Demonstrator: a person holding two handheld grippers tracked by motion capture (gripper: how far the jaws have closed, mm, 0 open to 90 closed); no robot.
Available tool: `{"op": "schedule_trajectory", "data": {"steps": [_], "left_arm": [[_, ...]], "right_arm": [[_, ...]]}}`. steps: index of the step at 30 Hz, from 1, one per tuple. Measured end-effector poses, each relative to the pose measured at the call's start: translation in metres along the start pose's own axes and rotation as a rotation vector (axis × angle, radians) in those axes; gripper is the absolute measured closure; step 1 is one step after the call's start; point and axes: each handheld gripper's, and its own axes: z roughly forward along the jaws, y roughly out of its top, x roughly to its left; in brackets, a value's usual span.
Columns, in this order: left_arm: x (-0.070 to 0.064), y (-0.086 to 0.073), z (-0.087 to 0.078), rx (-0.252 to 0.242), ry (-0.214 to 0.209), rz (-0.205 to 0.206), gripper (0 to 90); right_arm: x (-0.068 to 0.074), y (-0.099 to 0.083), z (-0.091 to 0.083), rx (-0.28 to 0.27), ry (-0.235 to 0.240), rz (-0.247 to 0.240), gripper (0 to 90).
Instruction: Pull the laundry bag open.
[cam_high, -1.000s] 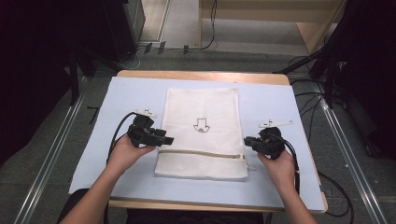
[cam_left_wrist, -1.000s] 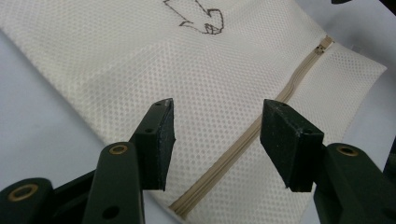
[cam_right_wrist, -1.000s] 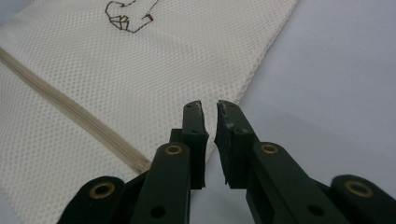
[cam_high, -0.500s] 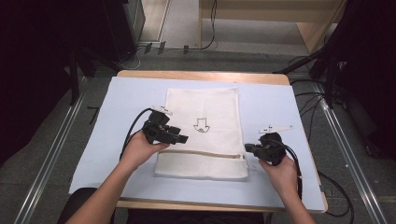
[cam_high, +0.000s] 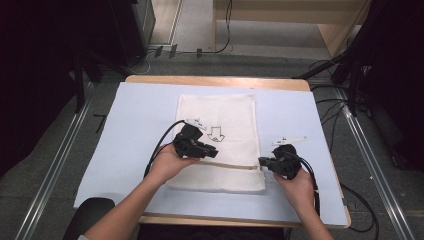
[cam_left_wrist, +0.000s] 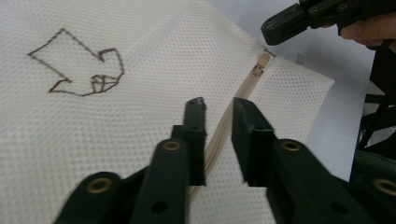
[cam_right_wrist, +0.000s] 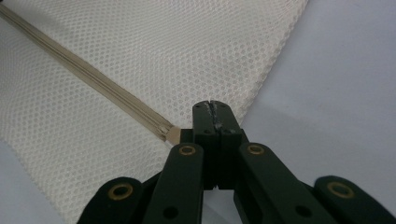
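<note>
left hand-held gripper (cam_left_wrist: 218, 108): jaws narrowly apart astride beige zipper (cam_left_wrist: 223, 128) of white mesh laundry bag (cam_high: 216, 115) | right hand-held gripper (cam_right_wrist: 213, 108): jaws pressed together at zipper's end

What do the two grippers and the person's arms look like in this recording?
Both the left gripper and right gripper are black, with brass-coloured rivets on linked bars, blocky fingers, a small white tag on top and a black trailing cable. The forearms are bare, without sleeves.

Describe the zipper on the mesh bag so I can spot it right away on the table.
On the pale blue mat covering the table lies a white mesh bag with an arrow drawn on it. Below the arrow, a thin beige zipper crosses the bag from side to side near the person's edge, between the left gripper and the right gripper. It is the only tan line on the white mesh.
</note>
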Motion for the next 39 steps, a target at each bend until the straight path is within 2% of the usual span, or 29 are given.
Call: {"op": "schedule_trajectory", "data": {"steps": [3,5,11,14,18,21,24,27,39], "left_arm": [[-0.001,0.001,0.011,0.012,-0.025,0.000,86.3],[-0.001,0.002,0.018,0.012,-0.025,0.000,90.0],[-0.010,0.005,0.038,0.038,-0.045,0.017,90.0],[-0.015,0.003,0.049,0.059,-0.041,0.033,90.0],[-0.016,-0.003,0.061,0.096,-0.024,0.032,90.0],[-0.014,-0.006,0.062,0.086,-0.030,0.023,90.0],[-0.013,-0.007,0.063,0.084,-0.027,0.023,90.0],[-0.014,-0.008,0.065,0.085,-0.015,0.039,90.0],[-0.011,-0.009,0.066,0.074,-0.030,0.028,90.0]], "right_arm": [[-0.001,0.000,0.003,0.002,-0.002,0.006,90.0],[-0.001,0.000,0.004,0.003,-0.001,0.007,90.0],[-0.001,-0.001,0.007,0.015,0.000,0.011,90.0],[-0.001,-0.001,0.008,0.015,0.002,0.010,90.0],[0.001,-0.001,0.010,0.019,0.007,0.009,90.0],[0.003,-0.001,0.011,0.031,0.008,0.000,90.0],[0.003,-0.001,0.011,0.035,0.021,0.014,90.0],[0.005,-0.001,0.011,0.041,0.039,0.006,90.0],[0.011,-0.002,0.009,0.034,0.041,-0.024,90.0]]}}
